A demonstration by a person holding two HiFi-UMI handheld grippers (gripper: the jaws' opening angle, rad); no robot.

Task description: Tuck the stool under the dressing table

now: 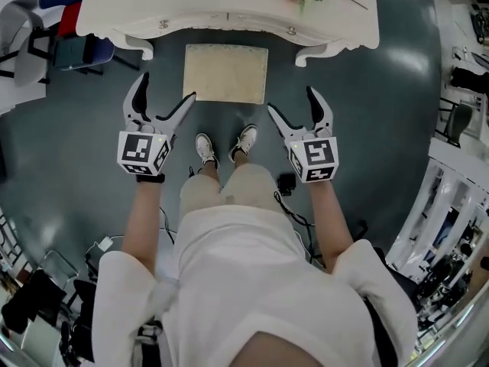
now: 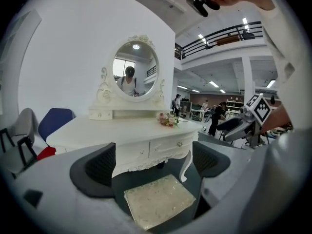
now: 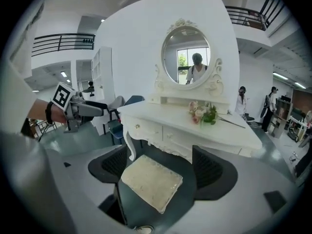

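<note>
Dressing table (image 1: 229,6) is white, with the cream stool (image 1: 225,73) on the floor right in front of it, not tucked under yet. Left gripper (image 1: 168,86) and right gripper (image 1: 290,98) flank the stool's near corners, jaws wide apart, gripping nothing

The cream rectangular stool seat (image 1: 225,73) is showing a padded cloth top, matt, with a faint embossed pattern. The white carved desk (image 1: 229,6) is looking painted, smooth and softly satin, and its small knobs (image 1: 291,30) are glinting like metal. The dark grey-green floor (image 1: 76,136) is gleaming, smooth and glossy, throwing back lamp glare. The left gripper (image 1: 168,86) and right gripper (image 1: 290,98) are looking like matt grey plastic, their jaws lined with black, finely textured pads (image 2: 100,167). The person's white top (image 1: 252,281) is showing as soft cloth.
</note>
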